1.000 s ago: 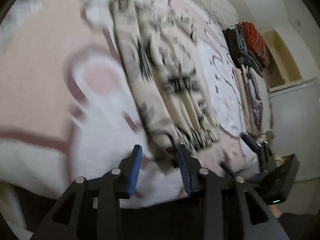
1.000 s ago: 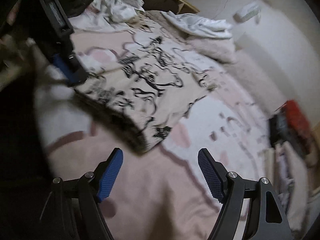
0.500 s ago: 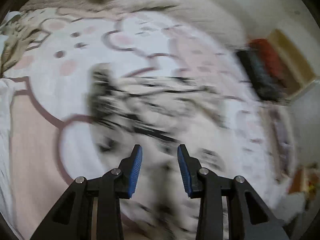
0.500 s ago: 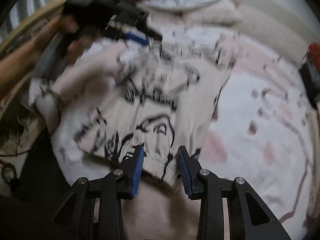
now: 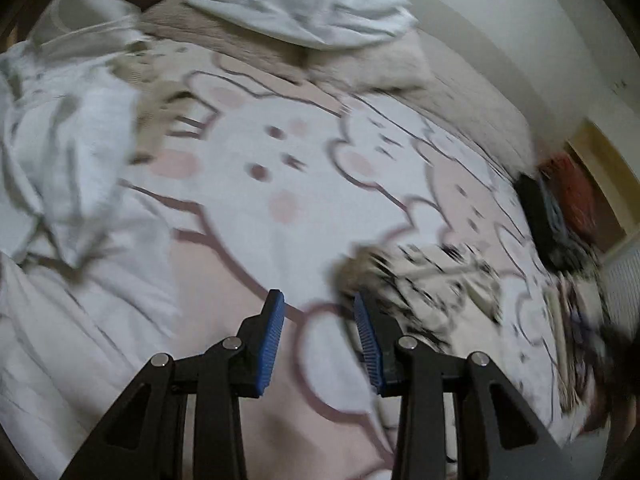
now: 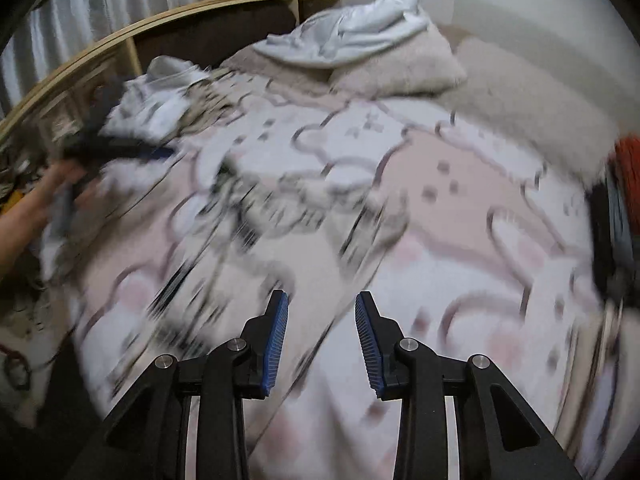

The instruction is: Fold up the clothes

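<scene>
While half a second ago the cream, black-patterned folded garment (image 5: 424, 280) filled the left view, it now lies at three o'clock of the left gripper (image 5: 318, 342) on the pink bunny-print bedspread (image 5: 248, 200), long axis blurred. Both the left and right gripper (image 6: 322, 342) stand apart, empty.

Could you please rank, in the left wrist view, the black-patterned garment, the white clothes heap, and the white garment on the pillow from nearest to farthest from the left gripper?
From the left gripper:
1. Black-patterned garment, just past the right fingertip, on the bedspread.
2. White clothes heap, off to the left.
3. White garment on the pillow, at the far end of the bed.
</scene>
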Demonstrator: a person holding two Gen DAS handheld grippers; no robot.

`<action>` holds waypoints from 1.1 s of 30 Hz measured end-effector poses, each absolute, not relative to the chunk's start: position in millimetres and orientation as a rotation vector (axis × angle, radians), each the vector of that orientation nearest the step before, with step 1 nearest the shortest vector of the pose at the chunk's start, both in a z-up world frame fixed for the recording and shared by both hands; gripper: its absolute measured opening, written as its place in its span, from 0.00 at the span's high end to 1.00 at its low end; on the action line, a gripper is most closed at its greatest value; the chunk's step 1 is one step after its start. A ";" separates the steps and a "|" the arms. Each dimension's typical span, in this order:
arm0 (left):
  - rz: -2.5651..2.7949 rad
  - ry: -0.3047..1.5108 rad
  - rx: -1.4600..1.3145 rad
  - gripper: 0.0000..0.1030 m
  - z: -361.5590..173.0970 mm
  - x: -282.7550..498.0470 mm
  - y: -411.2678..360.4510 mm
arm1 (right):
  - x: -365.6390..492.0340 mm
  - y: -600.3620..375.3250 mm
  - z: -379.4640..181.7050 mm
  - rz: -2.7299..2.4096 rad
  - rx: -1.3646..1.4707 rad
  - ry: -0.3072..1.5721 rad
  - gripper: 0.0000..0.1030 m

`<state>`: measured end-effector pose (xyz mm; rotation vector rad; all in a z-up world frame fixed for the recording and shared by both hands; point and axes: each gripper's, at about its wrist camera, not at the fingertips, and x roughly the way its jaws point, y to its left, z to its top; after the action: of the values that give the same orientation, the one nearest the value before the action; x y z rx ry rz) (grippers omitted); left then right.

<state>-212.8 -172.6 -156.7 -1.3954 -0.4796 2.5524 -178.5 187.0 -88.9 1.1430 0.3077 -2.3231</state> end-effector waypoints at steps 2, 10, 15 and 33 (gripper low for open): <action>2.558 -0.435 -1.392 0.45 -160.1 -211.4 -156.0 | -214.6 178.0 -99.5 -2.303 1.164 0.268 0.65; 2.640 -0.242 -1.512 0.38 -189.4 -244.3 -115.7 | -305.0 148.2 -170.1 -2.236 1.426 0.209 0.65; 2.636 -0.235 -1.610 0.82 -208.7 -261.9 -119.4 | -312.3 148.3 -192.6 -2.264 1.495 0.255 0.82; 2.520 -0.586 -1.356 0.94 -173.5 -249.6 -145.0 | -310.9 200.9 -172.3 -2.405 1.412 0.157 0.95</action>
<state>-249.6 -145.0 -173.5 -1.3563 -0.5863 2.5200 -310.9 200.9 -172.3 1.4116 0.1572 -2.4054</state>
